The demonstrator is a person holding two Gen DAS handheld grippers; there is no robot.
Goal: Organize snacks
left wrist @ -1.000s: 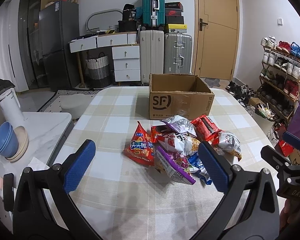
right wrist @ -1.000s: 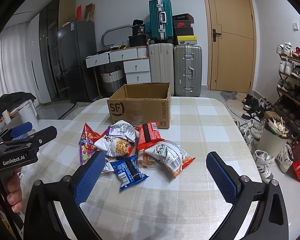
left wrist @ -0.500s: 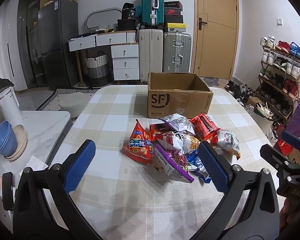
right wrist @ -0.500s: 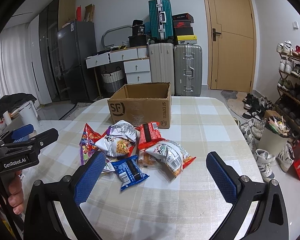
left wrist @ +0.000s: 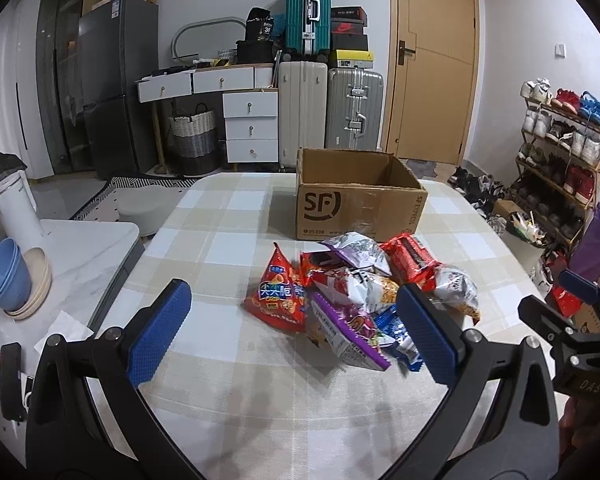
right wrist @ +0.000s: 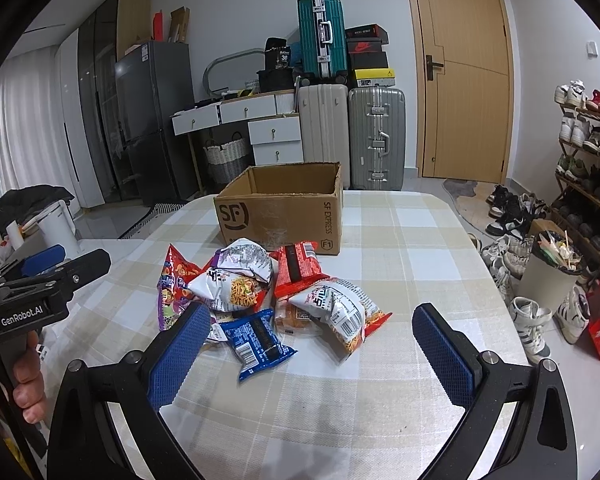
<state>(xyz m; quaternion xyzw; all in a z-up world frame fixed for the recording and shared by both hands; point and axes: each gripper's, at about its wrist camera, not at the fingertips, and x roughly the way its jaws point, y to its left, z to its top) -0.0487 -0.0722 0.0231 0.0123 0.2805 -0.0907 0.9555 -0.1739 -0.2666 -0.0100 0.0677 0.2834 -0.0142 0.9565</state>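
Observation:
A pile of several snack bags [left wrist: 360, 292] [right wrist: 260, 292] lies in the middle of a checked tablecloth. It holds a red triangular bag [left wrist: 278, 292], a purple bag [left wrist: 348, 332], a blue packet [right wrist: 256, 338] and a white-and-red bag [right wrist: 340, 308]. Behind the pile stands an open cardboard box [left wrist: 356, 196] [right wrist: 284, 208] that looks empty. My left gripper [left wrist: 296, 328] hovers open just short of the pile's left side. My right gripper [right wrist: 312, 344] is open too, near the blue packet. Nothing is between either pair of fingers.
The table [left wrist: 236, 392] drops off at its right edge [right wrist: 496, 288] toward shoes and a bin [right wrist: 548, 276]. A white side table with stacked bowls [left wrist: 8, 276] and a white jug [left wrist: 16, 208] stands to the left. Suitcases, drawers and a door fill the back wall.
Both views have tilted slightly, so the box and pile sit a little lower and nearer. Both grippers stay open and the snacks have not moved.

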